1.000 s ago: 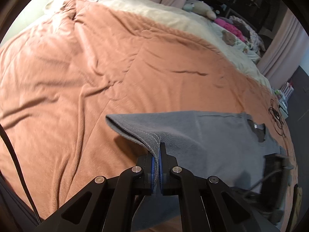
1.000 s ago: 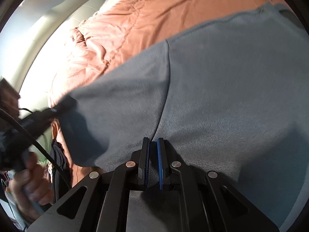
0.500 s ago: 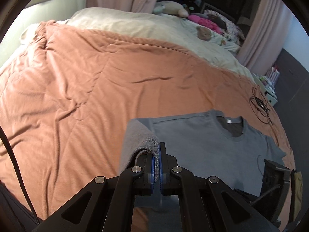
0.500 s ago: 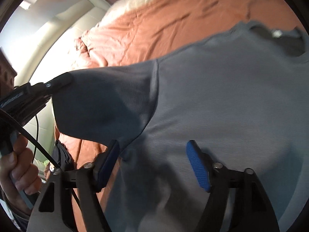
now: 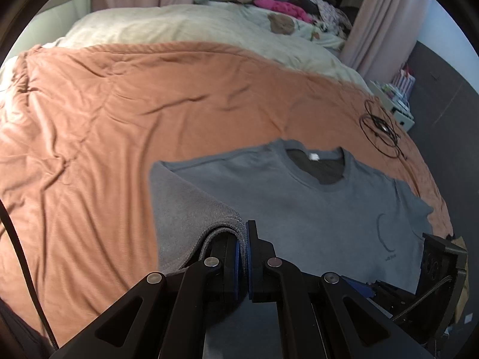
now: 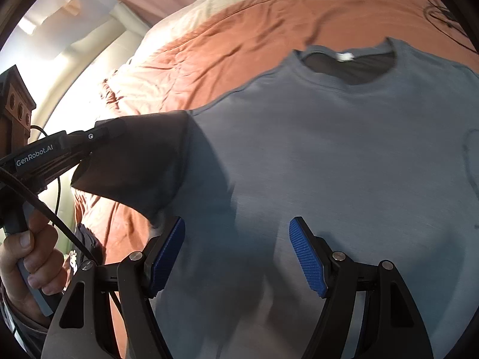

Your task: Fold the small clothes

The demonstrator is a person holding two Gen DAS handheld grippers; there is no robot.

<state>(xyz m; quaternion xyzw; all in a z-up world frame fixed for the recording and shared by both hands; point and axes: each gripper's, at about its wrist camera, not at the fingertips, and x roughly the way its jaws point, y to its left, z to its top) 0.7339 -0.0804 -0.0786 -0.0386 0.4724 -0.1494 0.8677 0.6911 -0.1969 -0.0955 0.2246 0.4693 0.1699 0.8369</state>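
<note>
A grey T-shirt [image 5: 314, 209] lies face up on the orange bedspread [image 5: 119, 125], collar at the far side. My left gripper [image 5: 243, 239] is shut on the hem of the shirt's left sleeve [image 5: 185, 209] and holds it lifted and folded over toward the shirt's body. In the right wrist view the left gripper [image 6: 101, 133] shows at the left with the sleeve [image 6: 140, 161] hanging from it. My right gripper [image 6: 236, 248] is open and empty just above the shirt's body [image 6: 329, 155], near the left armpit.
A coiled black cable [image 5: 380, 128] lies on the bedspread at the far right. A cream blanket [image 5: 185, 27] with soft toys and pink cloth covers the far end of the bed. A dark wall and a small shelf stand to the right.
My right gripper has let go of the shirt and opened wide. My left gripper has carried the sleeve up and inward over the shirt's body.
</note>
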